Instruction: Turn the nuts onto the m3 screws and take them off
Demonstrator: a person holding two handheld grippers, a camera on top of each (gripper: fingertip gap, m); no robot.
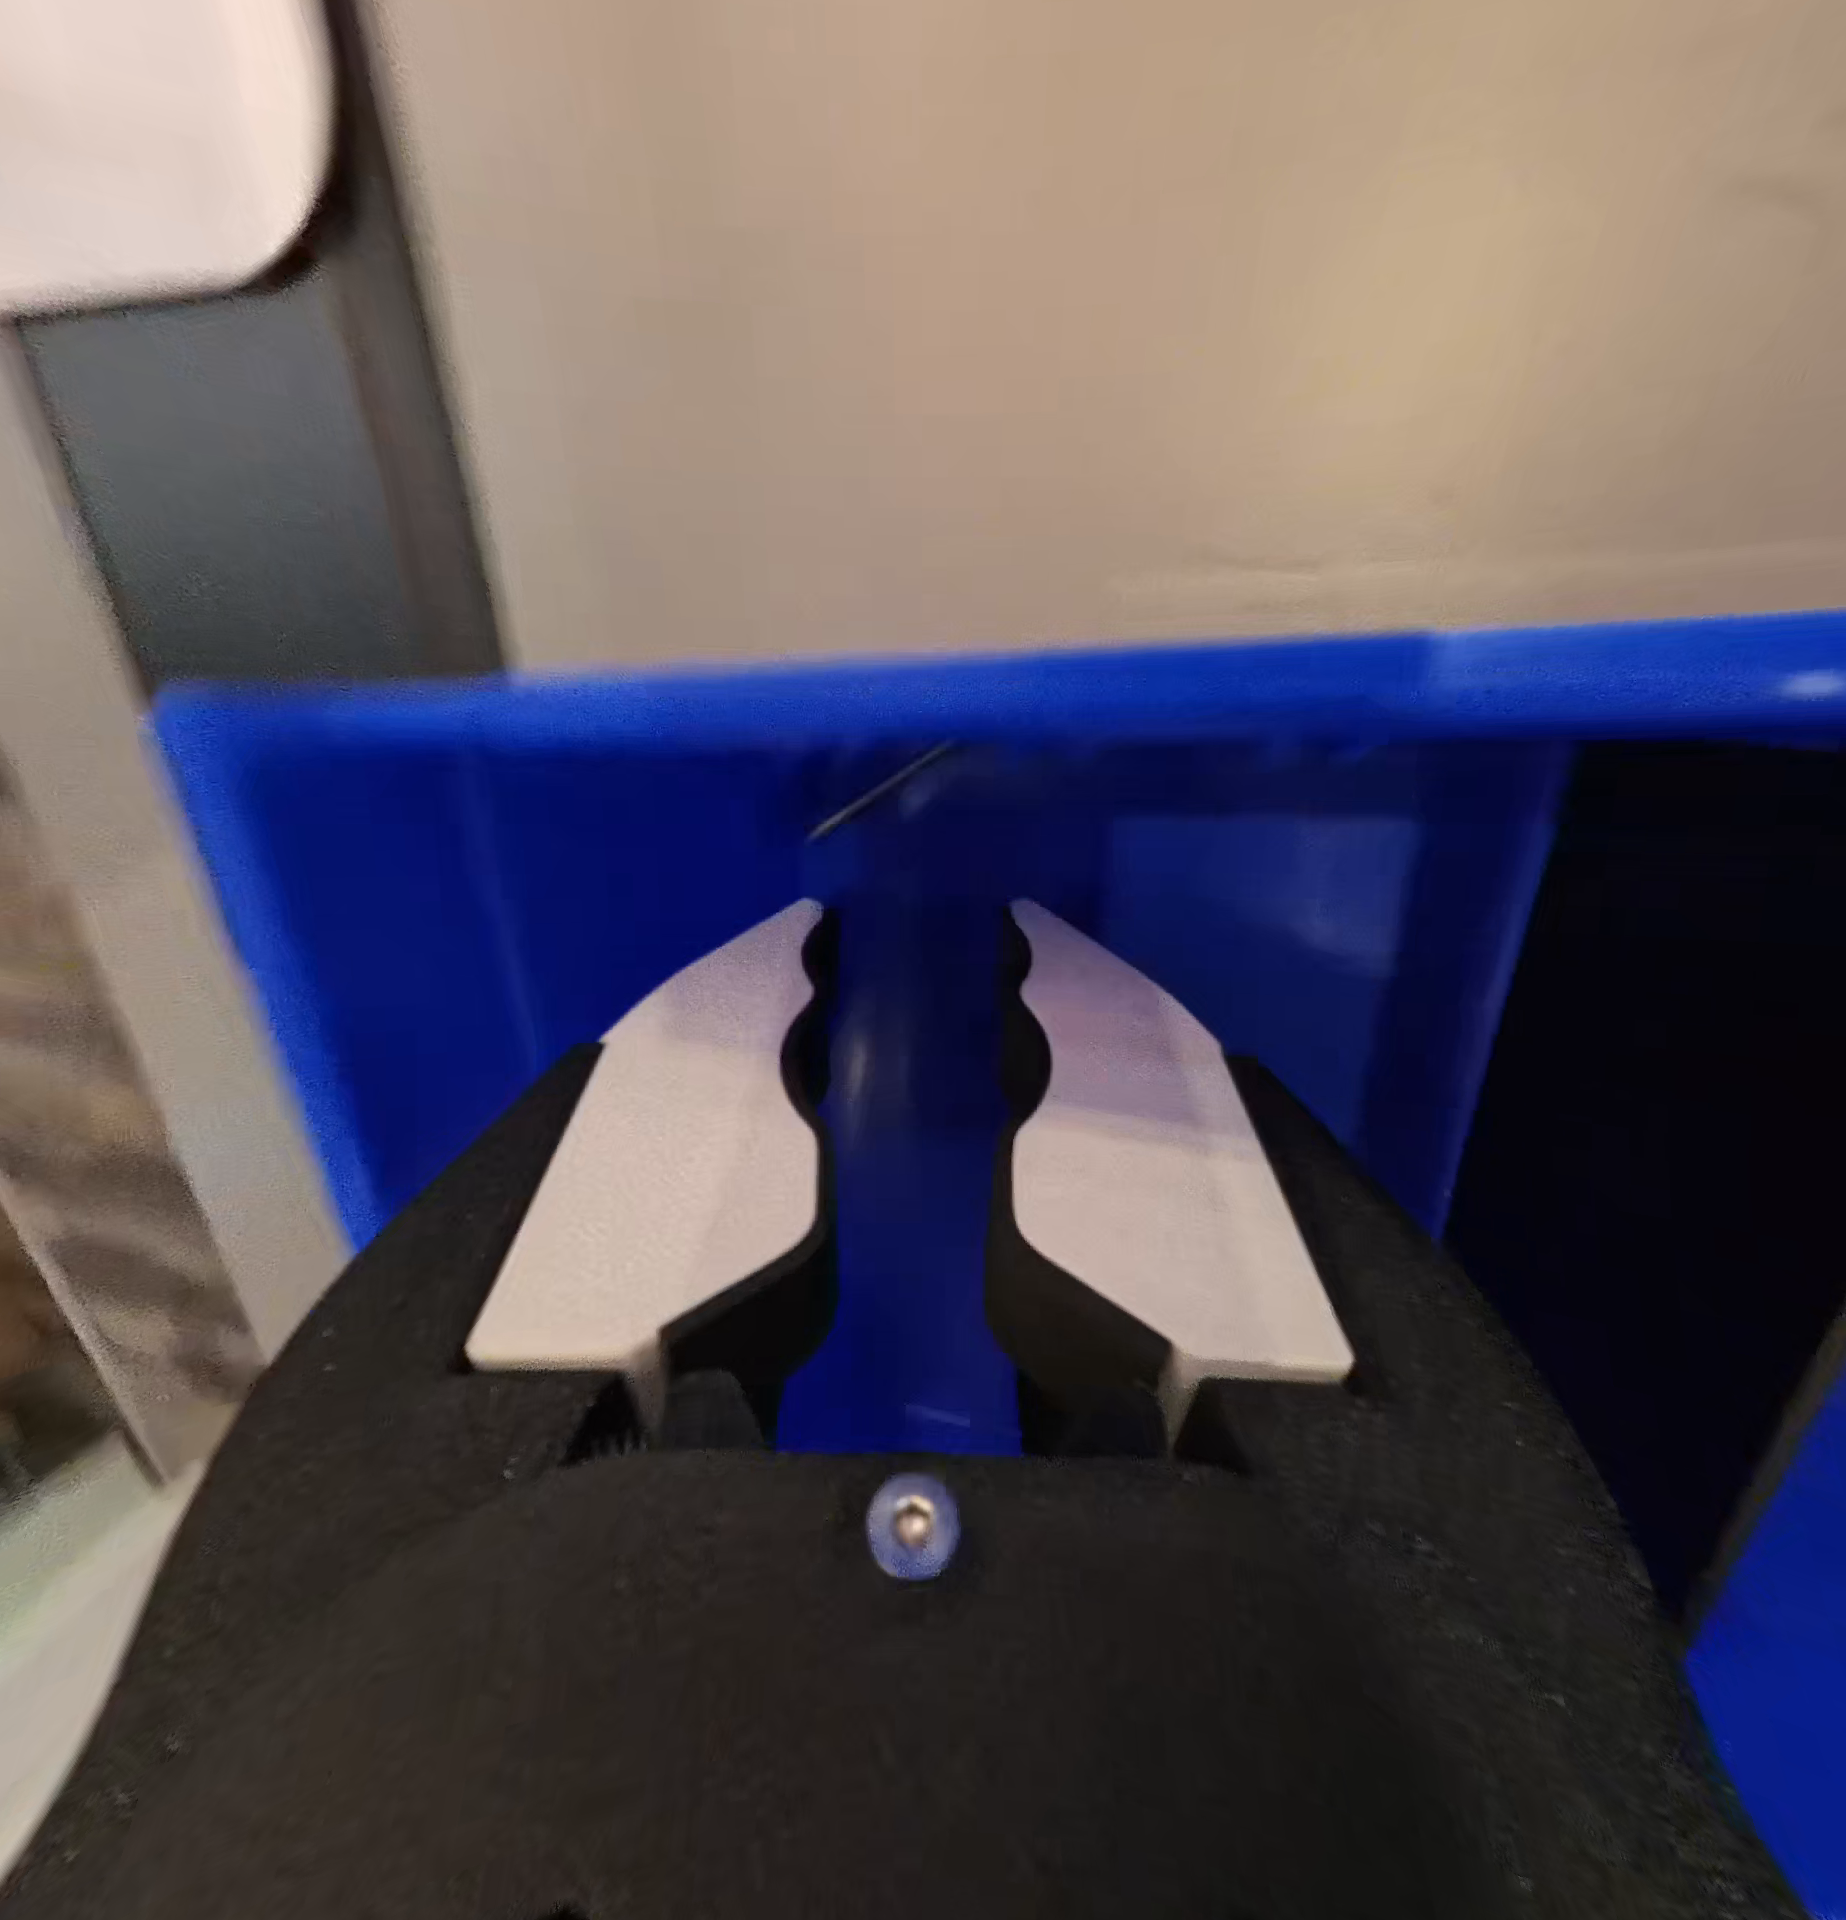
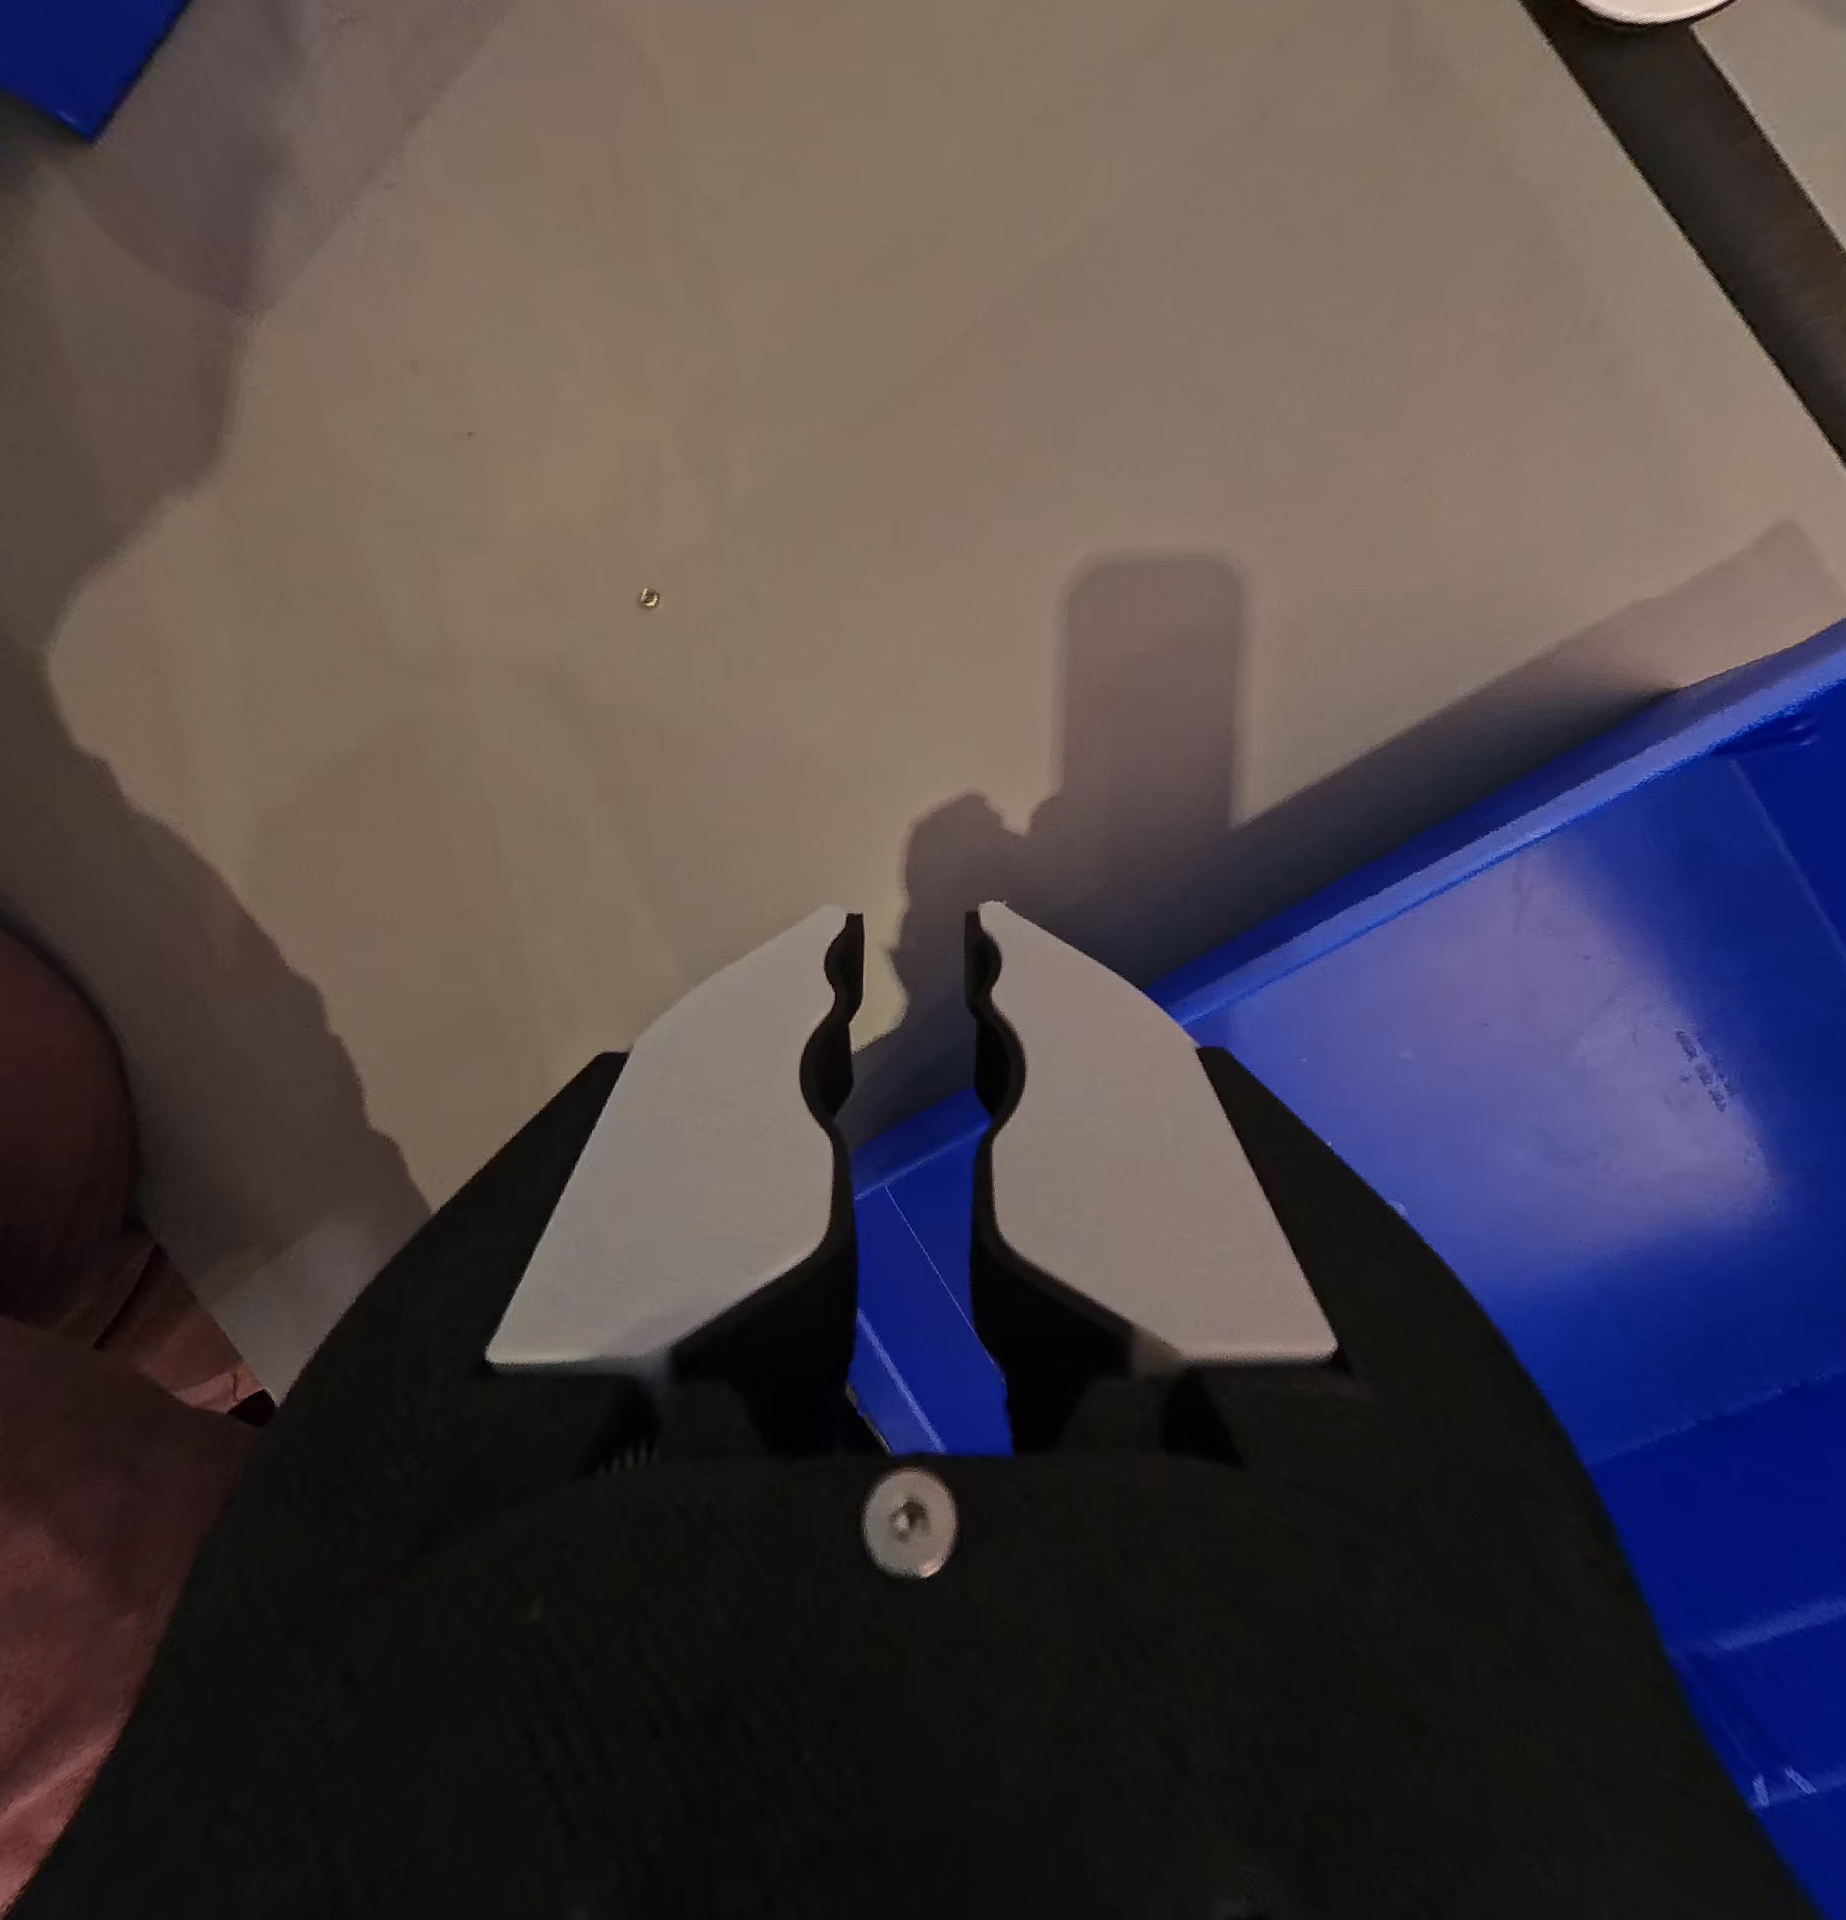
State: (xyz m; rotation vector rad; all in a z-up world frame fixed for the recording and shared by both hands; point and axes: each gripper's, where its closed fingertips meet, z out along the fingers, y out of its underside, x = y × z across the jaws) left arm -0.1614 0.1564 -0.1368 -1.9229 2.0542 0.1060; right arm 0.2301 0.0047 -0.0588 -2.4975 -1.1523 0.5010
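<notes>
A small metal nut (image 2: 648, 596) lies alone on the pale table (image 2: 690, 364), ahead and to the left of my right gripper (image 2: 911, 920). That gripper is open and empty, hovering over the table beside the near edge of a blue bin (image 2: 1521, 1039). My left gripper (image 1: 914, 914) is open with nothing between its fingers and points into a blue bin (image 1: 586, 883). A thin dark sliver (image 1: 877, 792), perhaps a screw, shows blurred near the bin's far wall, just beyond the fingertips. I cannot tell what else the bin holds.
A second blue bin's corner (image 2: 36, 62) sits at the far left of the table. A dark strip (image 2: 1781, 260) marks the table's right edge. A maroon cloth (image 2: 46, 1455) lies at the near left. A black divider (image 1: 1677, 1039) bounds the bin's right compartment. One gripper's finger ends stand about 45 cm off the other's.
</notes>
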